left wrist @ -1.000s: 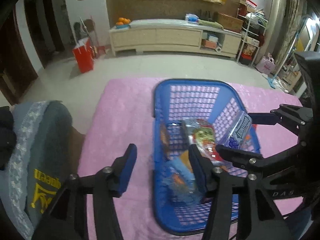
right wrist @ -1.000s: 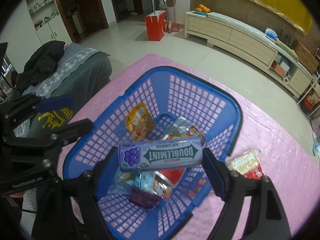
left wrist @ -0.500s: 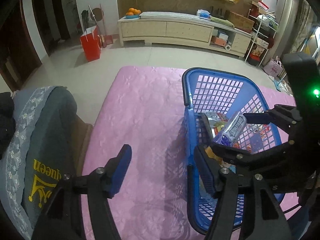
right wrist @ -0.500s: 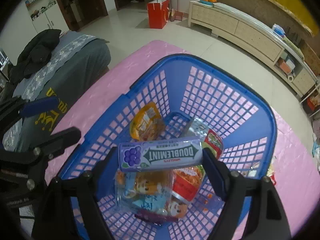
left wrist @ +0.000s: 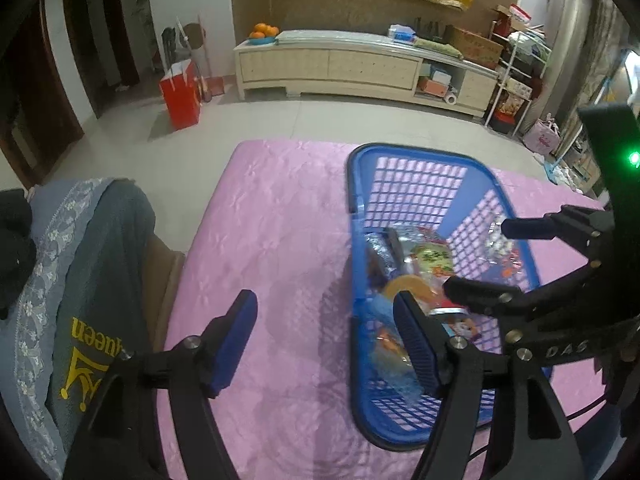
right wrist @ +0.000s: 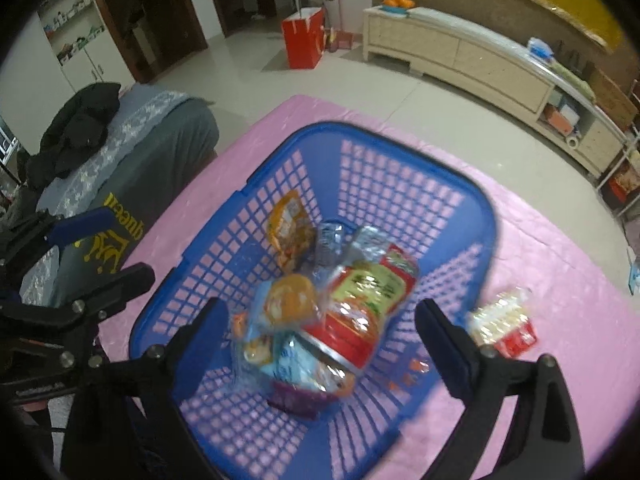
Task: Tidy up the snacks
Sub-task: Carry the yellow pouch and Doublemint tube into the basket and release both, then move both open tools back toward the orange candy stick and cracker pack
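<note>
A blue plastic basket point(right wrist: 400, 168) stands on the pink cloth and holds several snack packs. The Doublemint gum pack point(right wrist: 328, 248) lies among them, next to a red and green pouch point(right wrist: 364, 300) and an orange pack point(right wrist: 290, 228). My right gripper point(right wrist: 320, 332) is open and empty above the basket's near side. My left gripper point(left wrist: 326, 336) is open and empty over the cloth, left of the basket point(left wrist: 400, 160). A red and white snack pack point(right wrist: 504, 324) lies on the cloth right of the basket.
The pink cloth point(left wrist: 272, 220) covers the table. A grey covered chair point(left wrist: 80, 272) with a dark jacket point(right wrist: 76, 128) stands at the left. A cream cabinet point(left wrist: 360, 64) and a red bag point(left wrist: 180, 92) stand on the floor beyond.
My right gripper has opened and let go of the gum pack, which now lies in the basket. My left gripper has stayed open beside the basket.
</note>
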`<state>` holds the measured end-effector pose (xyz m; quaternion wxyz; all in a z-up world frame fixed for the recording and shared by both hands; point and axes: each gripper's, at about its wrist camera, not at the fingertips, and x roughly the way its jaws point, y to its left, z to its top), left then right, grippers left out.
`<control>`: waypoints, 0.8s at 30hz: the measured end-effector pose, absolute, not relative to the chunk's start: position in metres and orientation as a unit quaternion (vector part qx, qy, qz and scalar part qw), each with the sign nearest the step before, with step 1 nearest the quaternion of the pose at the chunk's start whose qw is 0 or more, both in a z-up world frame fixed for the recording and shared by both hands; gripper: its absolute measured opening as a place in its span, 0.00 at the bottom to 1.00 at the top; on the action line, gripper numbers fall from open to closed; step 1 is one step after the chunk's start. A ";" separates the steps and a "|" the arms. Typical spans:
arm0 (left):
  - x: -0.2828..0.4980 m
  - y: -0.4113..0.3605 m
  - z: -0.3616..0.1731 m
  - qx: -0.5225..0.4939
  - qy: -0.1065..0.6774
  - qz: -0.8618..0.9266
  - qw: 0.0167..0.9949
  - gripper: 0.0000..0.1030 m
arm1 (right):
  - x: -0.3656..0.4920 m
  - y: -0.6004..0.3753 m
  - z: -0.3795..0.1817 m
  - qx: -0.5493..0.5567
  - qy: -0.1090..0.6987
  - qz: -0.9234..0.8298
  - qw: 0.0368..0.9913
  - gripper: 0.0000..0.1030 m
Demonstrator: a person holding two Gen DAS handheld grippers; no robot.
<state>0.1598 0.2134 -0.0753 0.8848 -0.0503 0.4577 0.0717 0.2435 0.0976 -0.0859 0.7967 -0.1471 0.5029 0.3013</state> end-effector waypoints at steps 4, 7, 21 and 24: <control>0.153 0.191 -0.059 -0.043 0.448 0.060 0.891 0.67 | 0.232 0.063 -0.061 -0.134 0.487 0.294 0.812 0.93; 0.148 0.168 -0.046 -0.031 0.440 0.045 0.896 0.70 | 0.222 0.033 -0.048 -0.127 0.481 0.279 0.821 0.93; 0.164 0.048 -0.026 0.025 0.426 -0.029 0.904 0.76 | 0.204 -0.106 -0.016 -0.053 0.447 0.217 0.866 0.93; 0.171 0.030 -0.033 0.033 0.431 -0.039 0.901 0.76 | 0.201 -0.127 -0.015 -0.043 0.430 0.217 0.875 0.93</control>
